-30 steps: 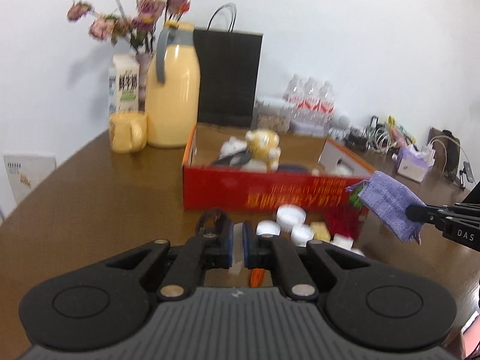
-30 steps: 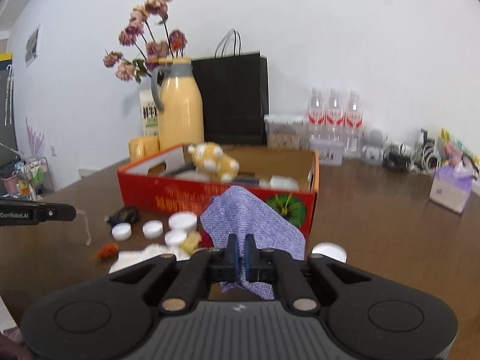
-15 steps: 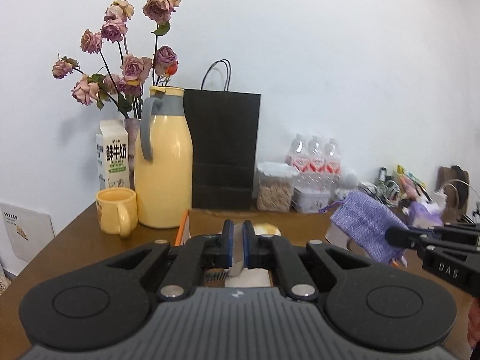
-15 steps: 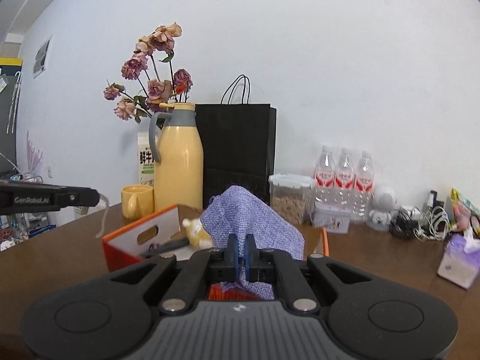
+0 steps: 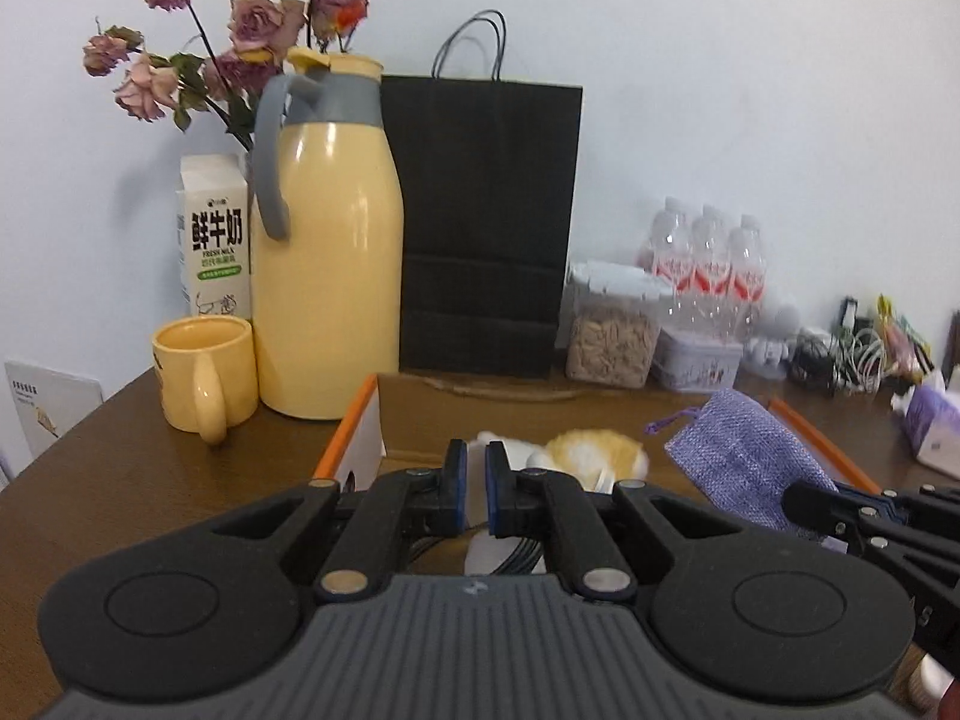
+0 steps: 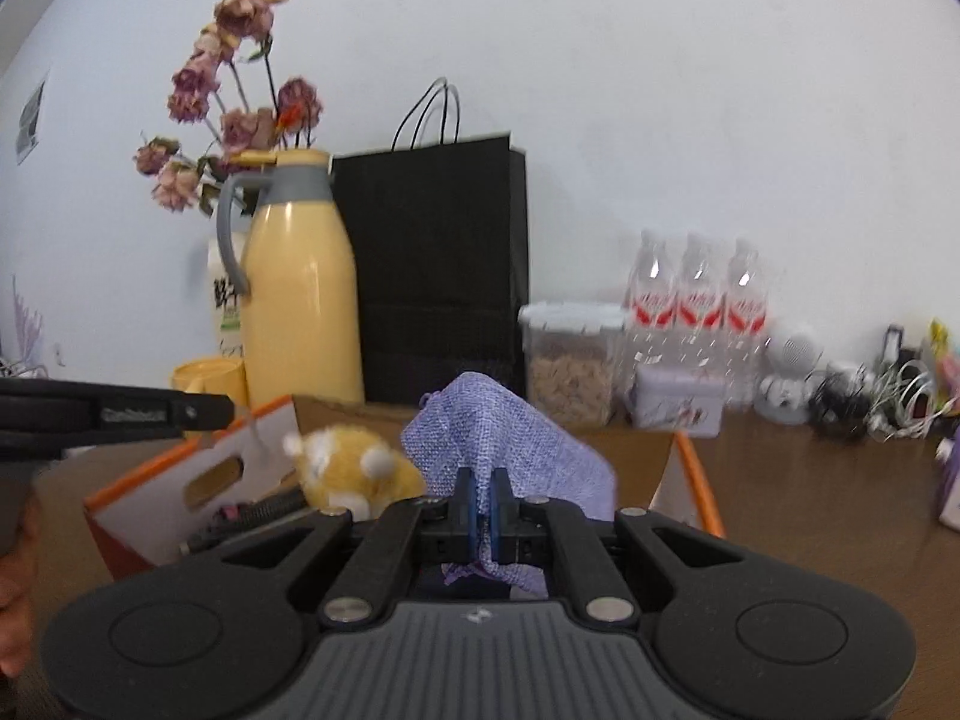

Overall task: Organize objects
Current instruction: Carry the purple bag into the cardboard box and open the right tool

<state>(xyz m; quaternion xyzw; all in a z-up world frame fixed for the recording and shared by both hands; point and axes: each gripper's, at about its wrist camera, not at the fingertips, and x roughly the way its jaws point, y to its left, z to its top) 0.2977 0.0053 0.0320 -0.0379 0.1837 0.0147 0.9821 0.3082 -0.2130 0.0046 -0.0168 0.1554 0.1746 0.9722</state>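
Right claw is pinched tight on a purple cloth bag and holds it up over the orange box. From the left claw's camera, the bag hangs above the right side of the box, close to its rim. Left claw is nearly closed with only a thin gap, and it looks like it holds nothing. A yellow fluffy toy already sits in the box, just left of the bag. The bag is soft and floppy. If the claw lets go too near the rim, the bag could catch on the edge and slide out onto the table. It could also land on the toy and sit up high instead of down inside.
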